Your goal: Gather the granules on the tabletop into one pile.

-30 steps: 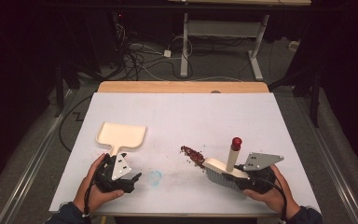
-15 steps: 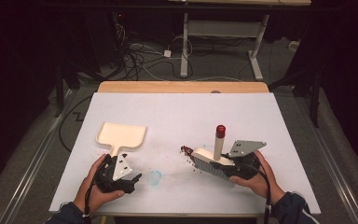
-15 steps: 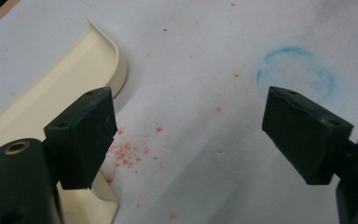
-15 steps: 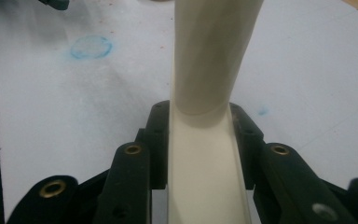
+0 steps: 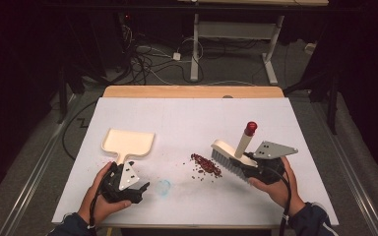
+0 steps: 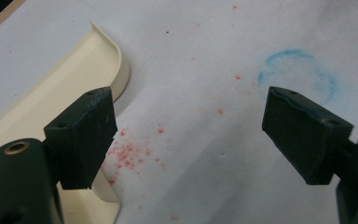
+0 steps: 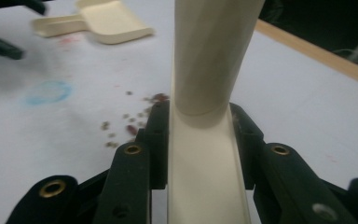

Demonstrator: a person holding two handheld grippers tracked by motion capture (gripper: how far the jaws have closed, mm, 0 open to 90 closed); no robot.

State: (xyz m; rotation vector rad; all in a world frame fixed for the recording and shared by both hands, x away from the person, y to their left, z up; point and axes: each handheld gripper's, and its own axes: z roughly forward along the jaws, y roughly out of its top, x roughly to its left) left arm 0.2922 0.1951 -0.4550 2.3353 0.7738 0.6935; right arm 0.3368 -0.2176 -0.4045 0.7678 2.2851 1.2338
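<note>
A faint blue ring-shaped stain [image 5: 163,186] marks the white paper-covered table [image 5: 187,118]; beyond the table lie tangled floor cables [image 5: 152,61].

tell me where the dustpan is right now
In the high view the cream dustpan lies on the left side of the white table, just beyond the open left tool, left of the red bits.

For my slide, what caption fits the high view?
Right gripper holds a brush beside red crumbs; dustpan waits.
</note>
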